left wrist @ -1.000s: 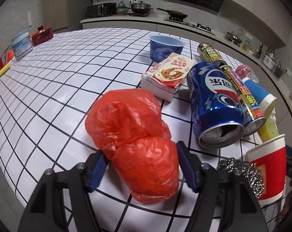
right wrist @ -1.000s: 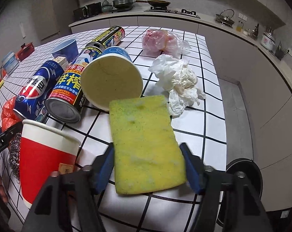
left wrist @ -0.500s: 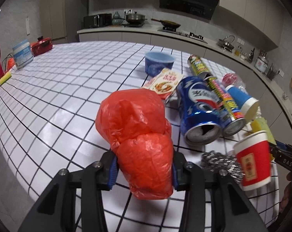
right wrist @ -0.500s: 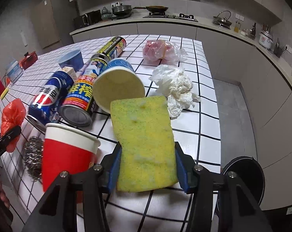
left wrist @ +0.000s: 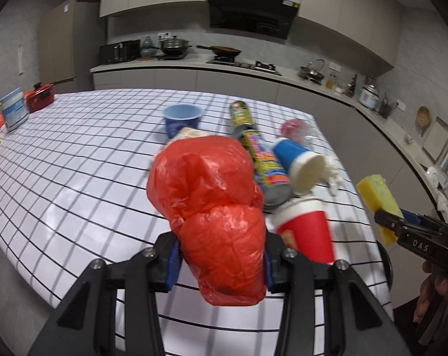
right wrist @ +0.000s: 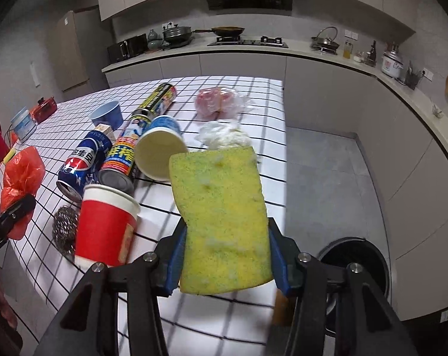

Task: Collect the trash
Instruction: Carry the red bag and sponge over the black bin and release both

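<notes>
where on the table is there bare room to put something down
The tabletop lies bare from the blue bowl left to the white tub. It is crowded around the cans, red cup and tissue.

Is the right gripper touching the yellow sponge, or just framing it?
Touching. In the right wrist view, both blue pads of the right gripper press against the sides of the yellow sponge, which is held clear of the table.

"DAS" on right gripper [left wrist: 384, 222] arm; Chinese "百事" on blue can [right wrist: 81, 163].
</notes>
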